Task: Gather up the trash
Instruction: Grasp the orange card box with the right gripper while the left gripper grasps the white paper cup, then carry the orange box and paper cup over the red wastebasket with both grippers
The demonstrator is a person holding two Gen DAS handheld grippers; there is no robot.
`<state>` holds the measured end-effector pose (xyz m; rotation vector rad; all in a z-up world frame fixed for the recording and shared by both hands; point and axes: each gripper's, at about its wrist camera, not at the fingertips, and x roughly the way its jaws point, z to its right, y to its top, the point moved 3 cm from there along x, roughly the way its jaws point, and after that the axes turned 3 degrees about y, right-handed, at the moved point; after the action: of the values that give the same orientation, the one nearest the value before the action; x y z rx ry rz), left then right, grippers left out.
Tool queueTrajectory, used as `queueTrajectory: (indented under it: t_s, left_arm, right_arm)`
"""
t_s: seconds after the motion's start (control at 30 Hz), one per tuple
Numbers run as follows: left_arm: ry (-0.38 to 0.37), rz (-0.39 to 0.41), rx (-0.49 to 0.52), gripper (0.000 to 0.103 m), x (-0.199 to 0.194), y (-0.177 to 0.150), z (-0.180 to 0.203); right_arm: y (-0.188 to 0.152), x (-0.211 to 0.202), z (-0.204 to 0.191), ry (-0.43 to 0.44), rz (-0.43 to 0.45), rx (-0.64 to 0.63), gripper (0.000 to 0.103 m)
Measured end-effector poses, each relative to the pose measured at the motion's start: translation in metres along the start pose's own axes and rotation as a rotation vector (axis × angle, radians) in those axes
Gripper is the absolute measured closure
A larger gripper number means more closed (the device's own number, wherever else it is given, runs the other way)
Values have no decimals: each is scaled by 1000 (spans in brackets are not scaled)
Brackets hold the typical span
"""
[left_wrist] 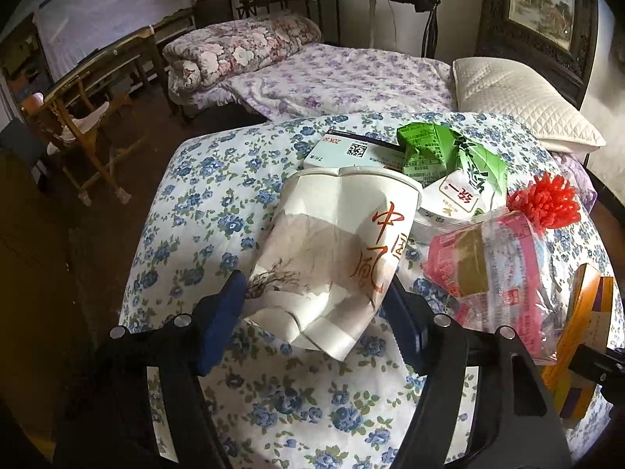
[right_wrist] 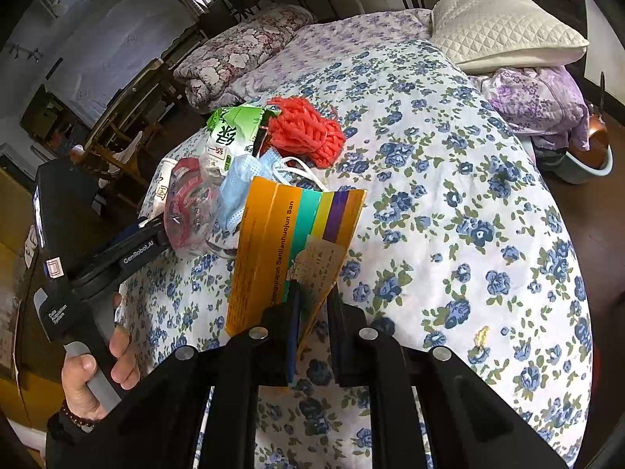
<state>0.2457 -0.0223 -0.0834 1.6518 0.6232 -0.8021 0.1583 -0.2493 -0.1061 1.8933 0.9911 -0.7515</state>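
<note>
**Left claw closing on a crushed paper cup**

The left claw (left_wrist: 312,312) has its blue pads on either side of the base of a crumpled paper cup (left_wrist: 336,258). The near pad touches the paper, but whether both press firmly I cannot tell, so I judge the grip unfinished. The right claw (right_wrist: 312,312) is clamped together on the lower edge of a flat orange box (right_wrist: 289,242), holding it upright above the bed.

To do this step well, squeeze low on the cup where the folded base is stiffest, close gently so the thin wall buckles evenly, then lift straight off the bed (left_wrist: 218,203) without dragging its neighbours.

The bed's cover is soft cotton printed with blue flowers, sagging under the pile. The trash lies heaped at the middle of it:
- the cup, white paper with red lettering, dented and creased
- a clear crinkly plastic bag (left_wrist: 504,269) with pink packaging inside
- a green-and-white drink carton (left_wrist: 457,172), flattened
- a red netted bundle (left_wrist: 545,203), bristly
- a blue face mask (right_wrist: 246,183), limp.
</note>
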Motion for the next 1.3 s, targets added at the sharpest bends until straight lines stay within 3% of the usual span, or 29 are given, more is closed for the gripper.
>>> queueTrajectory:
  t_s: [0.3, 0.5, 0.57, 0.7, 1.07, 1.3]
  left_arm:
    - [-5, 4, -15, 41, -4, -1, -2]
    - [-5, 17, -12, 42, -6, 0, -3]
    - [-1, 28, -23, 42, -9, 0, -6]
    - [-18, 41, -71, 43, -20, -2, -18]
    - [-96, 182, -156, 43, -125, -26, -18]
    - [-139, 192, -175, 43, -170, -60, -7]
  right_arm:
    - [-2, 0, -2, 3, -11, -6, 89]
    - [-4, 9, -6, -4, -38, -16, 80]
    - [-3, 12, -11, -10, -30, -48, 85]
    - [-5, 13, -16, -3, -24, -76, 87]
    - [-15, -13, -26, 27, 18, -93, 93]
    - [-34, -23, -7, 110, -24, -1, 94]
